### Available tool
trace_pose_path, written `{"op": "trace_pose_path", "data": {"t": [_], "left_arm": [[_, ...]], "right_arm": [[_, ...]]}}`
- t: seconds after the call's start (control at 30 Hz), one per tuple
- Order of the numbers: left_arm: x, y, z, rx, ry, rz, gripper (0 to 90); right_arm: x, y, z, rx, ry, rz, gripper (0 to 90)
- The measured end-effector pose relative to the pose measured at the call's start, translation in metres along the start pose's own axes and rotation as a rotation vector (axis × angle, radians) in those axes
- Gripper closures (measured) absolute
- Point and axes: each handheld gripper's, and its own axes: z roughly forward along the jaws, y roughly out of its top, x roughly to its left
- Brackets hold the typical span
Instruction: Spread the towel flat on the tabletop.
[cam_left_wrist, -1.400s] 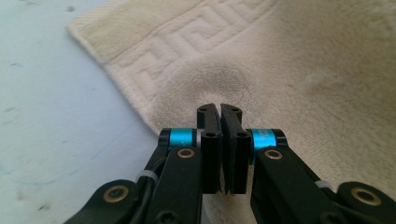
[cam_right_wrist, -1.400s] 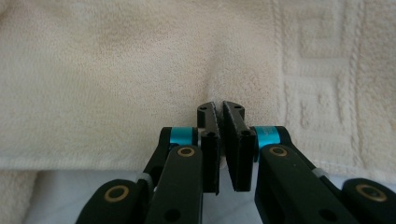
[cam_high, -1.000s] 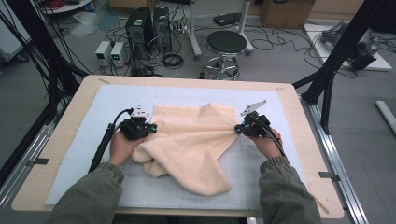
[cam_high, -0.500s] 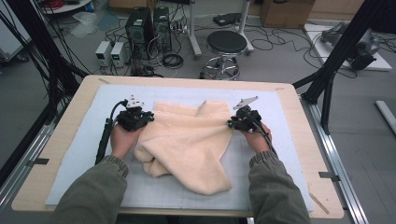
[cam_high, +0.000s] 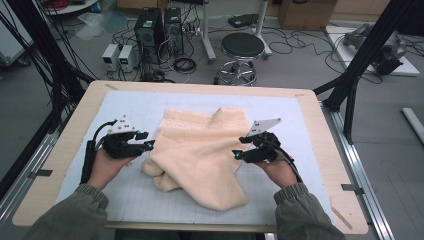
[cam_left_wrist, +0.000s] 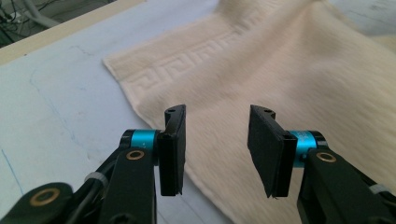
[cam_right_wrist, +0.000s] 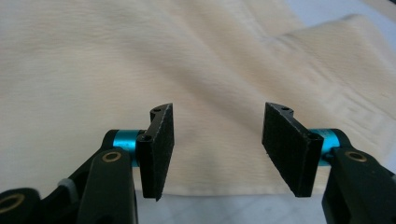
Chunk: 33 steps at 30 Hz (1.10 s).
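On the wooden table (cam_high: 65, 150), which is the biggest thing around, there's a pale gridded mat (cam_high: 310, 150) covering most of the top, and pretty much dead center on that mat sits a cream towel (cam_high: 200, 150), all rumpled and folded over itself, with one flap hanging down toward the near edge and a little corner sticking up at the far side. You can see a woven key-pattern border running along the towel's far-left edge in the left gripper view. The left gripper (cam_high: 148, 145) is parked just beside the towel's left edge, held in a hand (cam_high: 105, 167) coming up from the near side, and its jaws are spread wide with nothing between them; they hover right over the edge of the towel (cam_left_wrist: 289, 70) where it meets the mat. Over on the right, the right gripper (cam_high: 235, 154) sits at the towel's right edge, jaws also spread apart and not pinching anything, pointing across the cloth (cam_right_wrist: 140, 60) with its hem just below the pads. Both have a grey three-cornered plate on top.
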Motion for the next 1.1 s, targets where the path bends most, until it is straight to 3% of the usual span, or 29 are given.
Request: {"op": "trace_pose_path", "data": {"t": [0.07, 0.13, 0.27, 0.4, 0.47, 0.5, 0.6, 0.63, 0.7, 0.83, 0.97, 1.1], "left_arm": [[-0.009, -0.007, -0.013, -0.022, -0.015, 0.010, 56.1], [-0.016, -0.012, -0.024, -0.046, -0.036, 0.007, 55.5], [-0.030, -0.018, -0.035, -0.076, -0.092, 0.013, 53.1], [-0.044, -0.022, -0.028, -0.053, -0.151, 0.048, 49.3], [-0.049, -0.025, -0.017, -0.025, -0.160, 0.054, 48.9], [-0.049, -0.027, -0.011, -0.011, -0.166, 0.048, 50.5], [-0.046, -0.027, 0.001, 0.003, -0.185, 0.028, 77.2], [-0.044, -0.025, 0.003, -0.004, -0.186, 0.012, 79.6], [-0.038, -0.019, 0.004, -0.005, -0.155, 0.011, 81.6], [-0.020, 0.002, 0.010, -0.020, -0.084, -0.019, 82.5], [-0.007, 0.021, 0.035, 0.023, -0.029, 0.000, 82.7], [0.006, 0.033, 0.064, 0.046, -0.002, -0.040, 82.6]], "right_arm": [[0.014, 0.002, -0.002, -0.044, 0.009, -0.030, 43.5], [0.025, 0.001, 0.000, -0.049, 0.026, -0.043, 42.8], [0.041, -0.009, 0.007, -0.060, 0.064, -0.026, 41.8], [0.052, -0.019, 0.017, -0.039, 0.097, -0.030, 41.9], [0.054, -0.024, 0.026, -0.015, 0.108, -0.028, 44.1], [0.055, -0.026, 0.030, 0.005, 0.114, -0.029, 47.6], [0.054, -0.029, 0.036, 0.018, 0.124, -0.070, 71.5], [0.054, -0.028, 0.035, 0.013, 0.119, -0.084, 78.4], [0.050, -0.025, 0.029, -0.010, 0.107, -0.084, 82.4], [0.028, -0.018, 0.014, -0.047, 0.019, -0.055, 83.4], [-0.001, -0.013, 0.010, -0.049, -0.064, -0.011, 83.4], [-0.026, -0.011, 0.020, -0.008, -0.116, 0.014, 83.4]]}}
